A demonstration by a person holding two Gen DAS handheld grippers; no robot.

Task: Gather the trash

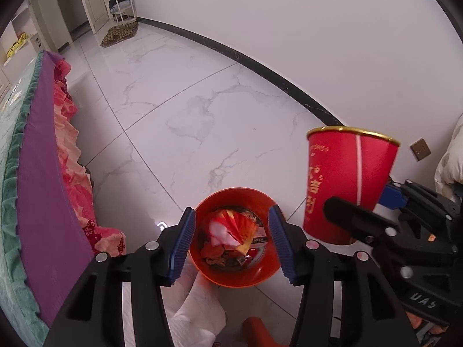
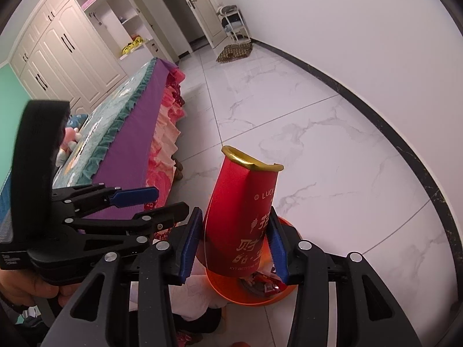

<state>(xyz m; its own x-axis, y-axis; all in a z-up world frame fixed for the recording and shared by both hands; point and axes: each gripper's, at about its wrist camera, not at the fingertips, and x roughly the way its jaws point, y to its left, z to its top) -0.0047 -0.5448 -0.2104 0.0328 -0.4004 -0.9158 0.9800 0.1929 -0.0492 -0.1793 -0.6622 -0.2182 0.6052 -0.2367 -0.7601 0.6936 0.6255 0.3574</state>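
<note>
The right gripper [image 2: 235, 248] is clamped on the red paper cup [image 2: 246, 217], long axis toward 12 o'clock, directly above the orange bin [image 1: 234, 274]. The left gripper [image 1: 231, 245] stands apart, empty, also over it.

We see a white marble-tiled floor [image 1: 202, 110] carrying an orange bin [image 1: 231, 277] (trash inside) and, near the far door, a patterned mat [image 1: 119, 35].
</note>
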